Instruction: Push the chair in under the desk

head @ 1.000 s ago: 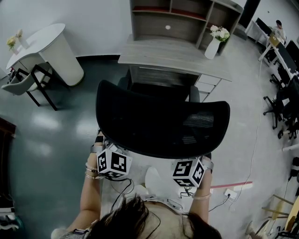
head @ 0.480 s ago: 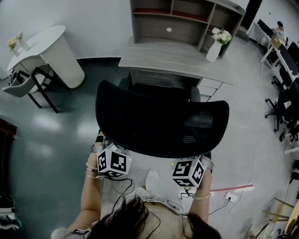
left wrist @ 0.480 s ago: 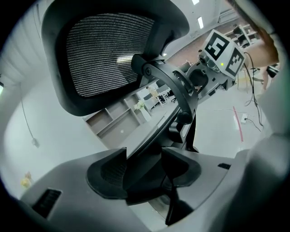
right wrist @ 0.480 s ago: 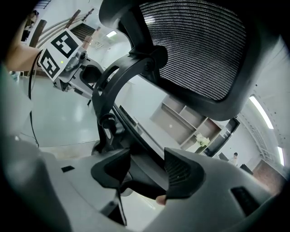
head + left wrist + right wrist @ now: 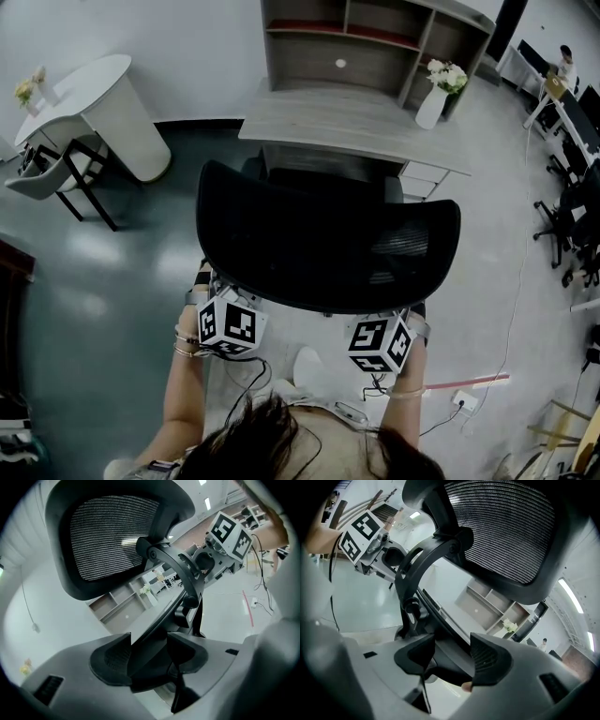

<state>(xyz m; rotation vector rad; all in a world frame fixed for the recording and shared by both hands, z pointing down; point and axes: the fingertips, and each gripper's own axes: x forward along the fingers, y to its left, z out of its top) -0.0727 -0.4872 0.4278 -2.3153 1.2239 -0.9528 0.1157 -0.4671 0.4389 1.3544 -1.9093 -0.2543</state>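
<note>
Grey plastic jaws of the left gripper (image 5: 149, 648) are clenched on a dark lower bar of the chair (image 5: 328, 244), which fills the gap between the ribbed pads. The right gripper (image 5: 449, 656) grips the same way, its jaws closed on the matching dark bar on the chair's other side, and a fingertip shows just under its right jaw. In the head view both marker cubes, the left (image 5: 230, 323) and the right (image 5: 380, 342), sit tucked just below the near edge of the black mesh backrest, left and right of its middle, with the person's forearms reaching up to them from the near edge.

The chair faces the far side, toward the desk (image 5: 356, 117). Its backrest stands near of the desk, while its two armrests reach about to the desk's near edge.

Beyond the desk a wood-grain shelf unit (image 5: 375, 37) stands against the wall. A white vase of flowers (image 5: 433, 101) stands at the desk's far right corner. Far left, well apart, is a rounded white table (image 5: 103, 94) with a small light chair (image 5: 47, 173) beside it. On the floor to the near right lie a red tape line (image 5: 469, 382) and a white power strip (image 5: 461, 400).
</note>
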